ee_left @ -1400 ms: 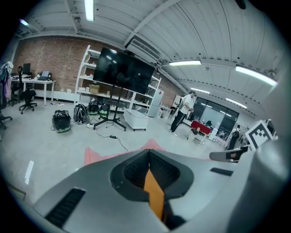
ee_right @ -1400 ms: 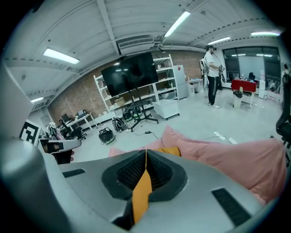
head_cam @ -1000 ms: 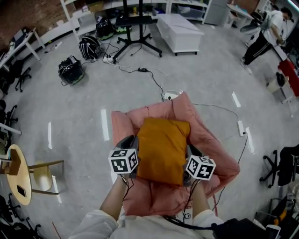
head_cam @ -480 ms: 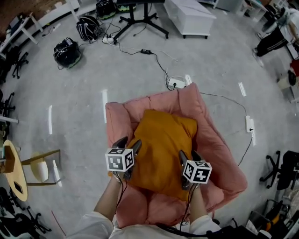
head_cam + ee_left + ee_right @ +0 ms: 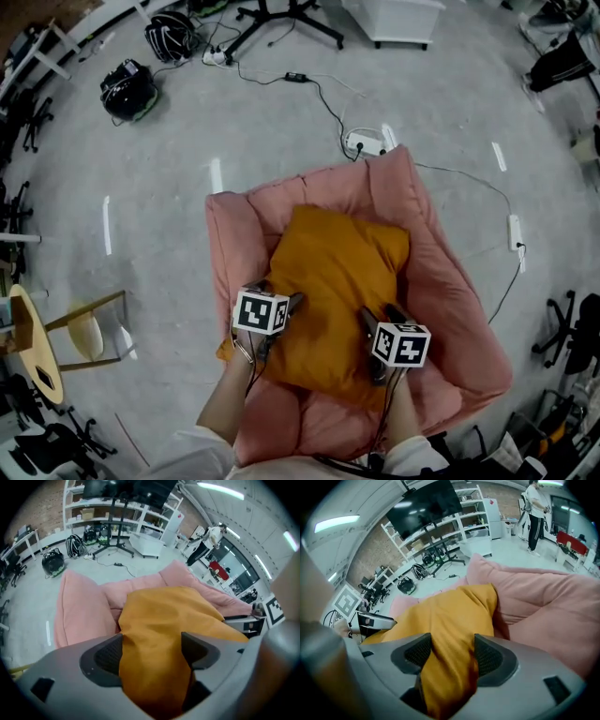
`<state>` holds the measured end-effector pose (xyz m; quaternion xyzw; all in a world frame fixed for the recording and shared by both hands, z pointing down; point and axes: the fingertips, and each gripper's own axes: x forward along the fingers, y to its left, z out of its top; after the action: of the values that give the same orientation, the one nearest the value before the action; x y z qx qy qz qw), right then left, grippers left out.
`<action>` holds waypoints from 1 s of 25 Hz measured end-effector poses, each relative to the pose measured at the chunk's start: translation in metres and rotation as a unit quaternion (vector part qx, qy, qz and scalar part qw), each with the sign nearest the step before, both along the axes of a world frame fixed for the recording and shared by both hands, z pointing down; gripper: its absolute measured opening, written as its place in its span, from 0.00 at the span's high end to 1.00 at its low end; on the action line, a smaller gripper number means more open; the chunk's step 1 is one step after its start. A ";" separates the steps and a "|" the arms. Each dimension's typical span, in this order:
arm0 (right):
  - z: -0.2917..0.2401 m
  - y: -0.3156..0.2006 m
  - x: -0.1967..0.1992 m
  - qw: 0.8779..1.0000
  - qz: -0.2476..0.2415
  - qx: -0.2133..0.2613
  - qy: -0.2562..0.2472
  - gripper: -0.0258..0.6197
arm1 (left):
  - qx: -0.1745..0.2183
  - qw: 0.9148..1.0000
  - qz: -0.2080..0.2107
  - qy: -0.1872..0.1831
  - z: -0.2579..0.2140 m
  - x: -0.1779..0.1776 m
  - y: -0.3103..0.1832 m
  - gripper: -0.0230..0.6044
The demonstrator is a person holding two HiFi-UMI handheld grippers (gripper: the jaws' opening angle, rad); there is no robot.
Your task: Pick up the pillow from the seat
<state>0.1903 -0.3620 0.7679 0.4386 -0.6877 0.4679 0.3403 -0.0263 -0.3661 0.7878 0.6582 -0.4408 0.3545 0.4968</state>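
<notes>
Pillow [image 5: 339, 281], mustard orange, lies flat on the pink padded seat [image 5: 450, 291], filling most of the hollow between the raised sides, far corners toward the backrest. I judge it is not lifted: from the head view it sits full on the cushion, with no part clear of it that I can make out. Left gripper [image 5: 278, 298] is at the near left corner and right gripper [image 5: 380, 319] at the near right edge, both low and close to my body. In the left gripper view the jaws are opening and stand wide, with a thick fold of the orange cover bunched up between them; the cloth fills the gap and brushes the pads, but I read it as loose, not pinched. The right gripper view shows the same: jaws opening and wide apart, a ridge of pillow fabric standing between the pads, no squeeze that I can see. So neither tool has a real hold just now. My reading of progress: approach done, both tools placed on the near edge, fabric gathered in each mouth; the grip itself and the whole lift are left. The cover looks soft and slack, so I expect a shallow bite to slip off; each tool wants a deeper fold before rising. Both should rise together, else the pillow sags and drags across the seat.
</notes>
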 end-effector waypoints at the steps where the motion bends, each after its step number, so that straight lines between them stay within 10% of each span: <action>1: 0.005 0.002 -0.001 1.000 -0.006 -0.006 0.006 0.55 | -0.017 1.000 0.003 0.001 0.008 0.002 0.003 0.35; 11: 0.043 0.008 -0.003 0.999 -0.024 -0.048 0.007 0.59 | -0.117 0.993 0.035 0.007 0.040 0.015 0.014 0.46; 25: 0.019 0.007 -0.016 0.998 -0.067 0.004 -0.003 0.91 | -0.059 0.995 0.074 0.015 0.008 0.025 0.013 0.92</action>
<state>0.1743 -0.3553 0.7873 0.3914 -0.7185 0.4424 0.3672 -0.0015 -0.3527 0.7954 0.6640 -0.3612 0.4058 0.5139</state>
